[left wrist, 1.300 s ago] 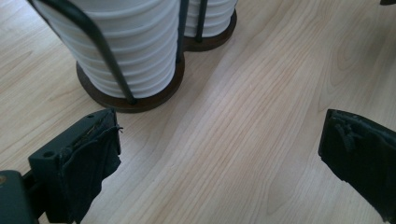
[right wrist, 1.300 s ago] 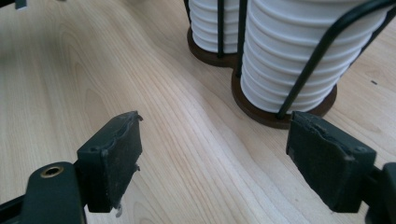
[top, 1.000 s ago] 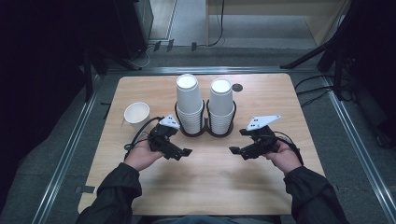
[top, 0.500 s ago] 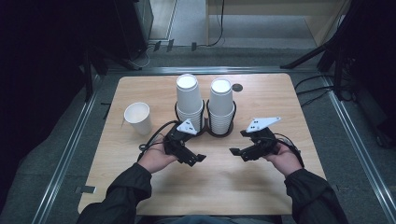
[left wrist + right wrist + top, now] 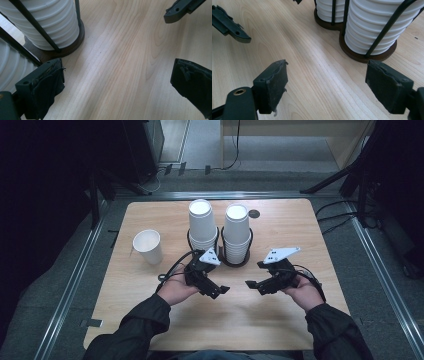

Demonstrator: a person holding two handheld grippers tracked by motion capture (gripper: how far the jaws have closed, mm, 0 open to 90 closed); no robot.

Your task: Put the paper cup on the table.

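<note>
Both grippers are hovering over the table [image 5: 300, 330] near its front edge, jaws standing wide and holding nothing: left gripper [image 5: 220, 291], right gripper [image 5: 251, 284]. The cup stacks [image 5: 220, 232] are sitting toward the back edge, a single cup [image 5: 148, 246] toward the left edge.

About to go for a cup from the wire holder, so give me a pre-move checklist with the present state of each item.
1. Left gripper open with nothing between its black jaws: ok.
2. Right gripper open and empty: ok.
3. Two stacks of white paper cups, left stack and right stack, upright in the black wire holder on its dark round base: ok.
4. Single white paper cup upright on the light wooden table, apart from the holder: ok.
5. Bare table between the two grippers: ok.
6. Top cups loose enough to lift singly: cannot tell.
</note>
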